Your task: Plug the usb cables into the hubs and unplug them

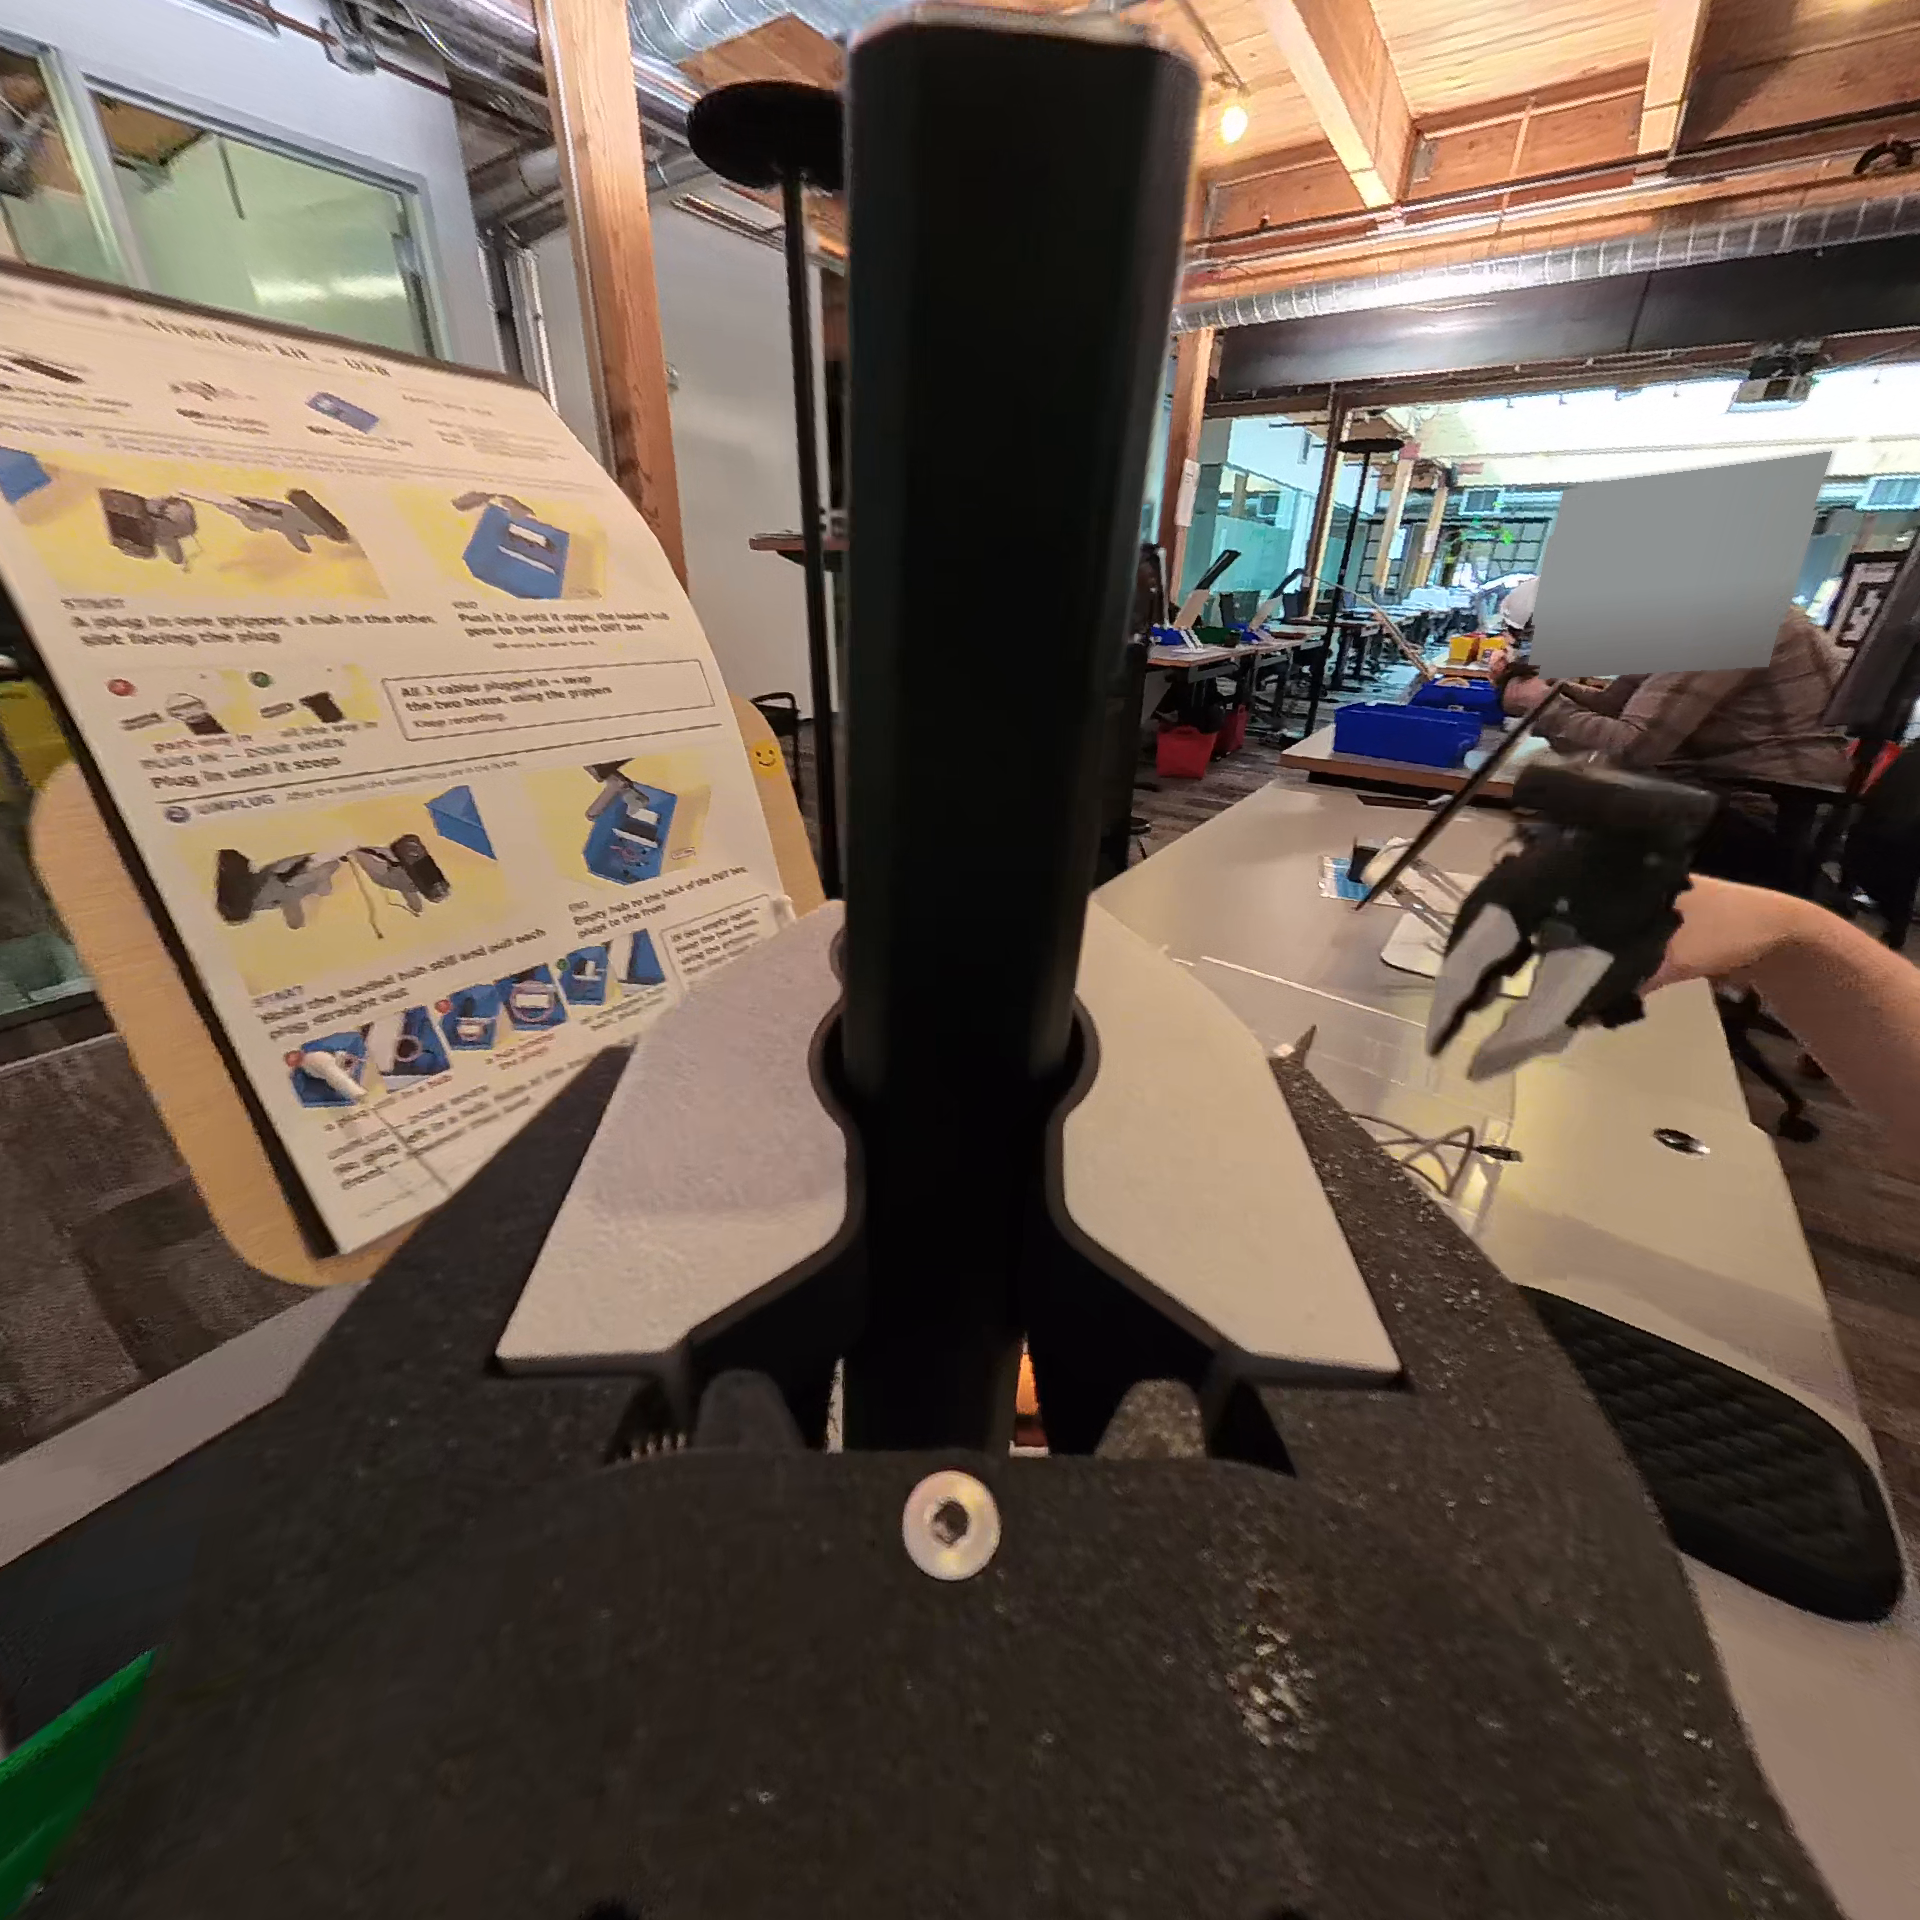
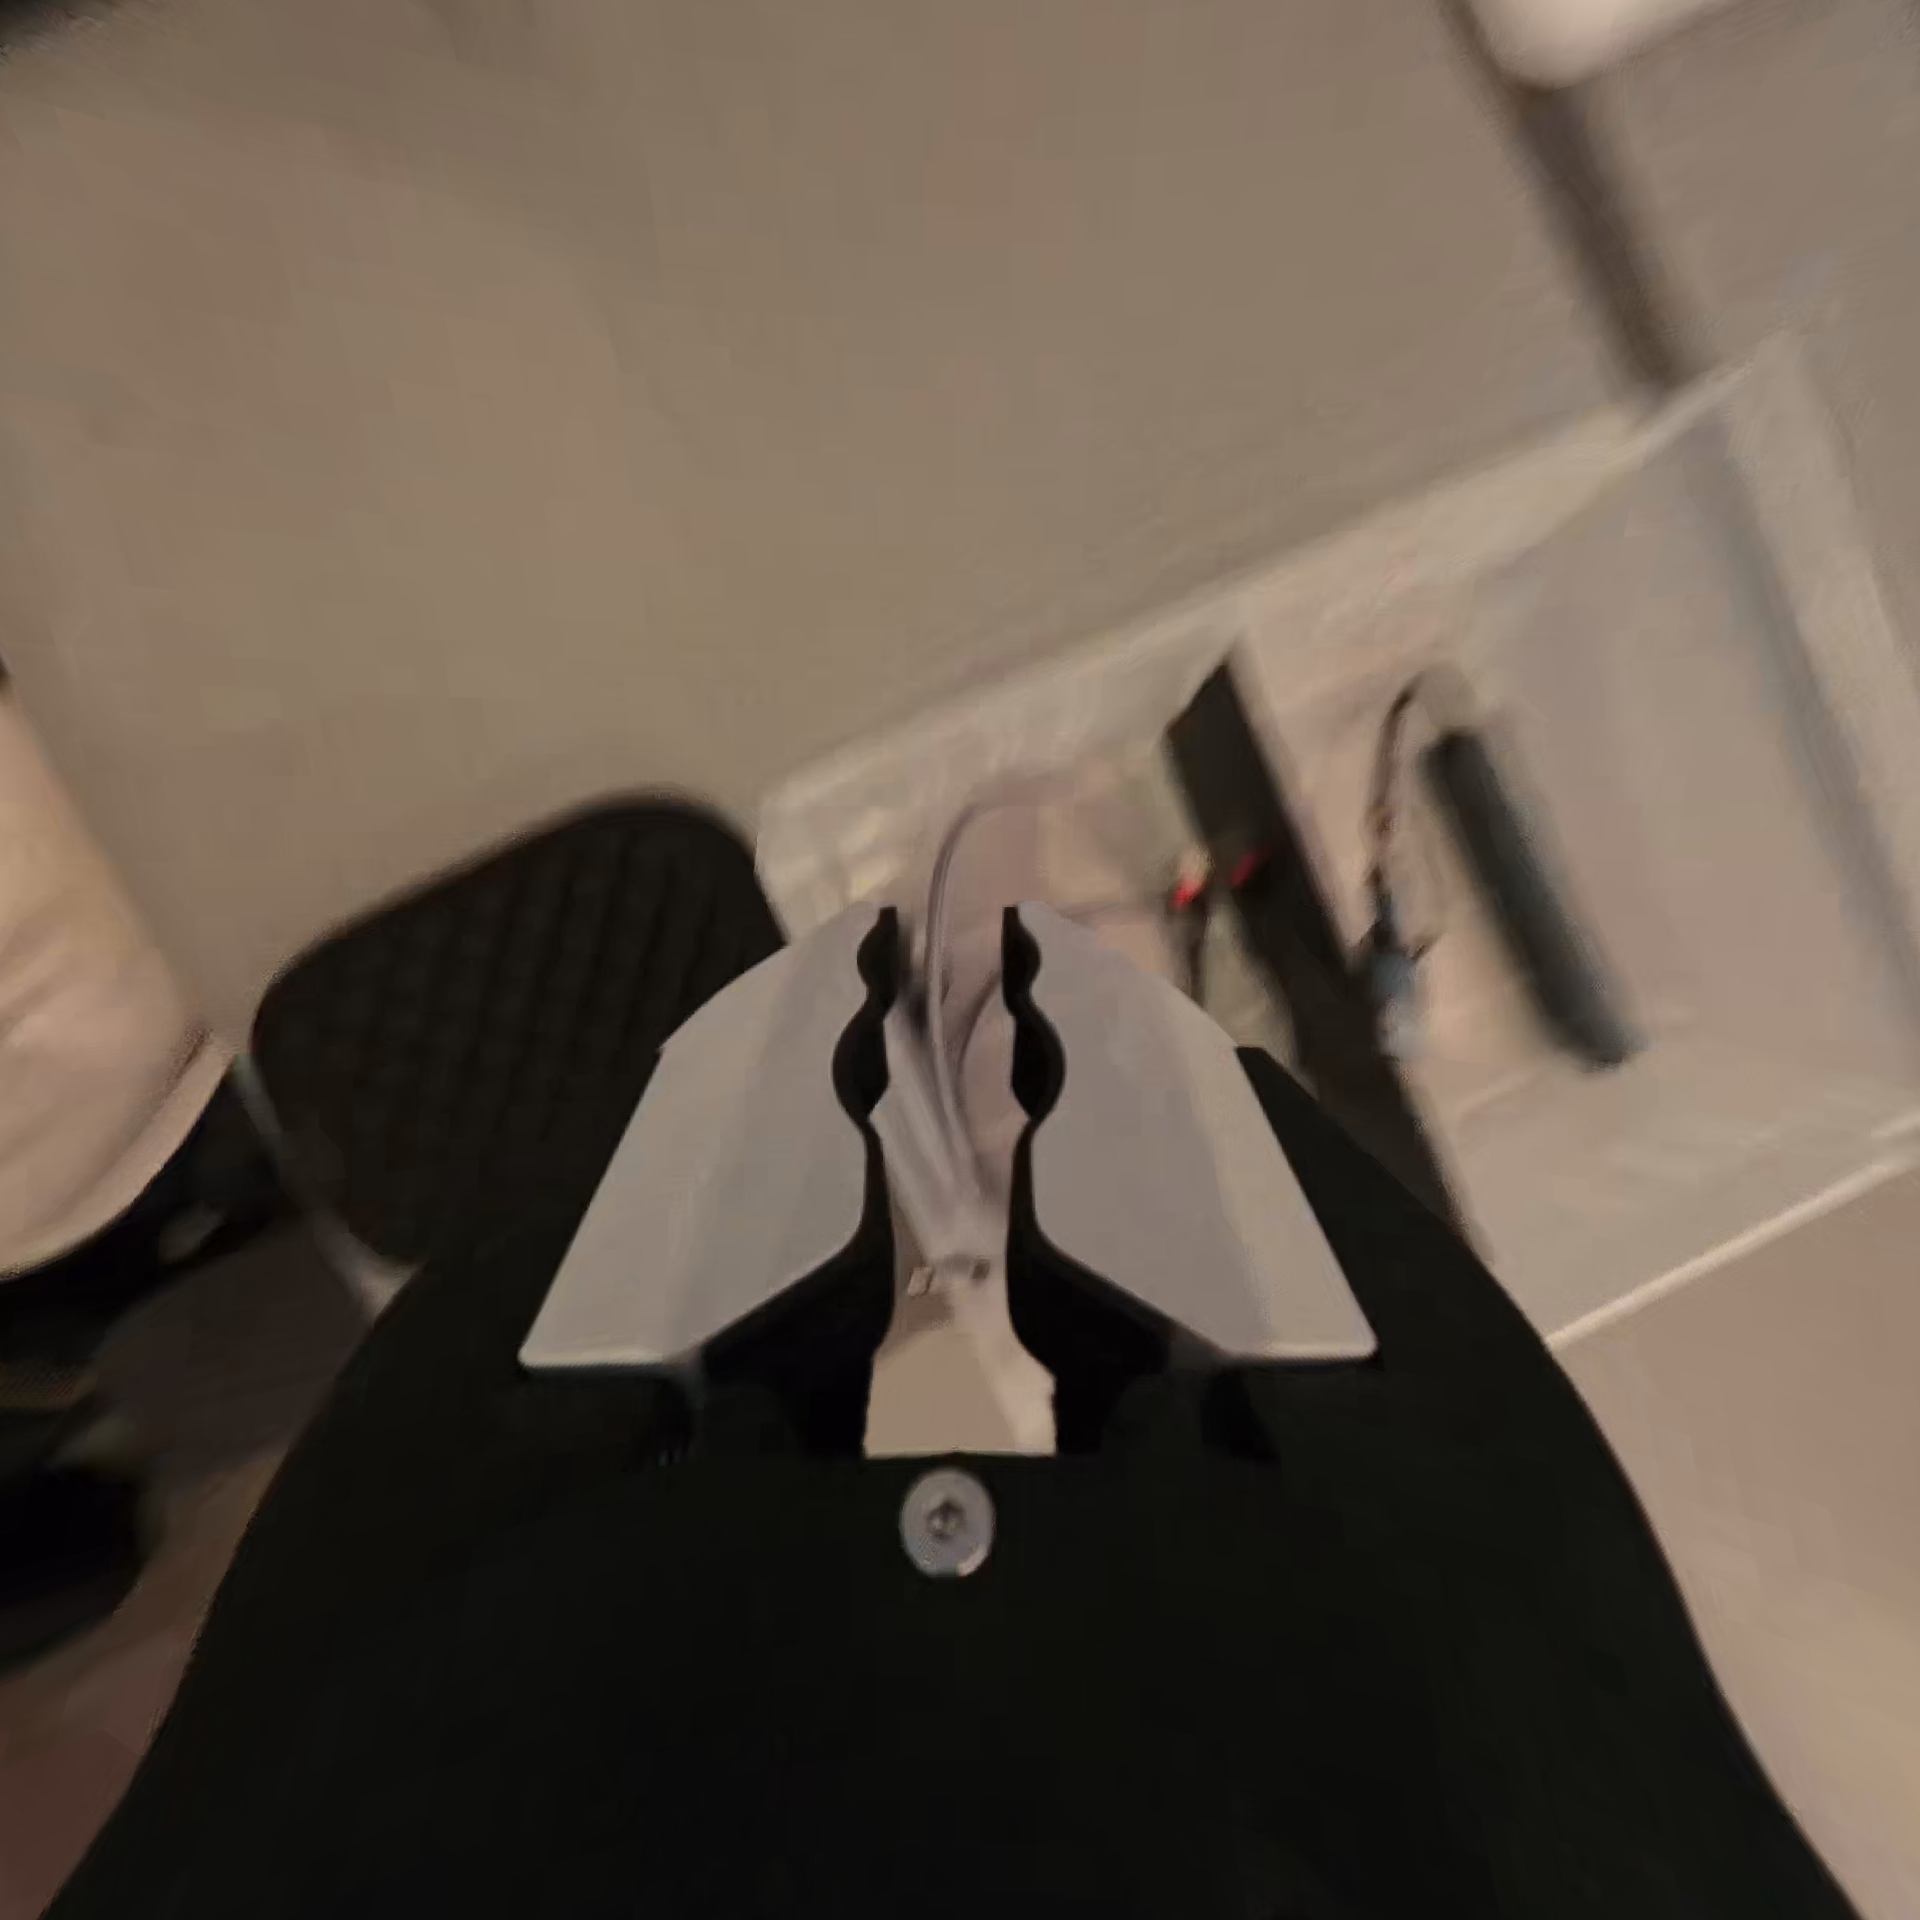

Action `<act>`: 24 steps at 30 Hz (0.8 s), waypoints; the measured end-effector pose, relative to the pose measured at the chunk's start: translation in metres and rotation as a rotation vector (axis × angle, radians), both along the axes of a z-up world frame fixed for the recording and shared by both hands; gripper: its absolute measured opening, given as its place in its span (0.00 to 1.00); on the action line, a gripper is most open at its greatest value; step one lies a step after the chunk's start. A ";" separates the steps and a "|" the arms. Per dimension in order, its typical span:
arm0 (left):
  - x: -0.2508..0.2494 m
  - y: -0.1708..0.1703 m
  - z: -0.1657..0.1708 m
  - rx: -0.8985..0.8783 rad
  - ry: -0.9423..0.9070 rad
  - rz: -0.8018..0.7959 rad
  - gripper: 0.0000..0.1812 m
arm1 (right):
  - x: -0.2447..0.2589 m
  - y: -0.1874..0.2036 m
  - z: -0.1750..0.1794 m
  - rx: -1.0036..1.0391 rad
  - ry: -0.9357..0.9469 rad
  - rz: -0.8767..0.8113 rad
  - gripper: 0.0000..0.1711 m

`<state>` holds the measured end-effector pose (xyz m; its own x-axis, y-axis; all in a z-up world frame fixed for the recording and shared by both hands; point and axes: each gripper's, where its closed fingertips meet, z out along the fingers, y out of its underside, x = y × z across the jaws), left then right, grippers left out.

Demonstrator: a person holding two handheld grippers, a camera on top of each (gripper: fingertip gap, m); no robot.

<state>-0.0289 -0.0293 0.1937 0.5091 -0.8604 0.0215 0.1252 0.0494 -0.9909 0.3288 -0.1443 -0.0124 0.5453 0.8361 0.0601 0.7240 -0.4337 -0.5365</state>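
Observation:
My left gripper [image 1: 951,997] is shut on a long black USB hub [image 1: 997,582] and holds it upright, high above the white table [image 1: 1621,1205]. My right gripper [image 2: 945,920] points down at a clear box [image 2: 1621,790] on the table. Its jaws stand a narrow gap apart. A white USB cable [image 2: 940,1122] shows through that gap, blurred, and seems to lie in the box below. Dark hubs and cables [image 2: 1527,904] lie further right in the box. The right gripper also shows in the left wrist view [image 1: 1465,1055], on the right over the box, which holds a dark cable [image 1: 1439,1148].
A tilted instruction board [image 1: 374,748] stands at the left. A black chair back [image 1: 1725,1455] is by the table's near edge and shows in the right wrist view [image 2: 499,997]. A person sits at a far desk with blue bins [image 1: 1403,732]. A floor lamp pole [image 1: 810,520] stands behind.

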 end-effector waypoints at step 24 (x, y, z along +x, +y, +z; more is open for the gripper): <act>0.119 -0.040 -0.046 -0.200 0.026 -0.562 0.18 | -0.287 0.072 0.101 0.070 1.079 0.420 0.17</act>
<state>0.0903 -0.0689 0.1475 -0.0210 -0.9786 0.2046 0.0536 -0.2054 -0.9772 0.0416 -0.0727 0.0890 0.0221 0.9766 -0.2139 -0.0445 -0.2128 -0.9761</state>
